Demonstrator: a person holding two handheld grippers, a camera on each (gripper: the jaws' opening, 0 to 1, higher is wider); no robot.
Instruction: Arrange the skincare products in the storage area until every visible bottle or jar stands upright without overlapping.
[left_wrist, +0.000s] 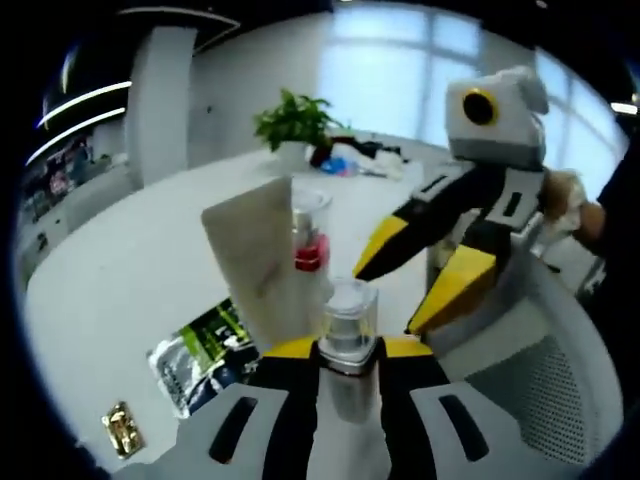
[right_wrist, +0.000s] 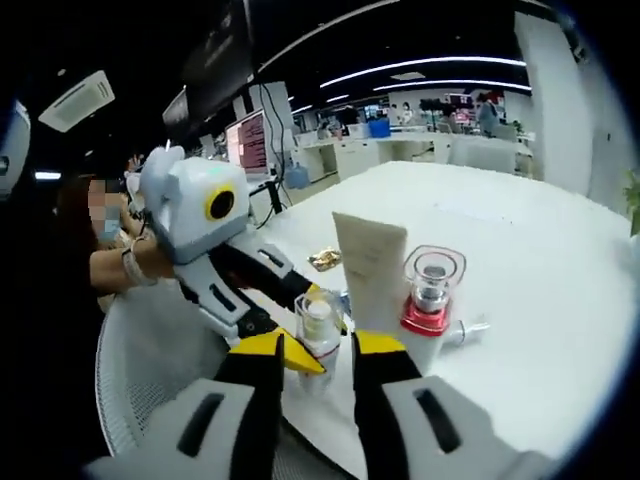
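Observation:
My left gripper (left_wrist: 348, 350) is shut on a small clear-capped bottle (left_wrist: 350, 310), held upright just above the white table (left_wrist: 130, 280). The right gripper (left_wrist: 385, 300) comes in from the right, open, its yellow tips close beside that bottle. In the right gripper view the same bottle (right_wrist: 320, 318) stands just beyond my right gripper (right_wrist: 320, 350), whose jaws are apart, while the left gripper (right_wrist: 310, 335) holds it from the left. Behind it stand a beige tube (left_wrist: 262, 260) (right_wrist: 368, 270) and a red-collared bottle with a clear cap (left_wrist: 310, 235) (right_wrist: 432, 290), both upright.
A green-and-black sachet (left_wrist: 205, 350) and a small gold packet (left_wrist: 122, 428) (right_wrist: 323, 260) lie on the table. A potted plant (left_wrist: 295, 120) stands at the far side. A white mesh chair (left_wrist: 540, 380) is close on the right. A person's hand (right_wrist: 135, 262) grips the left gripper.

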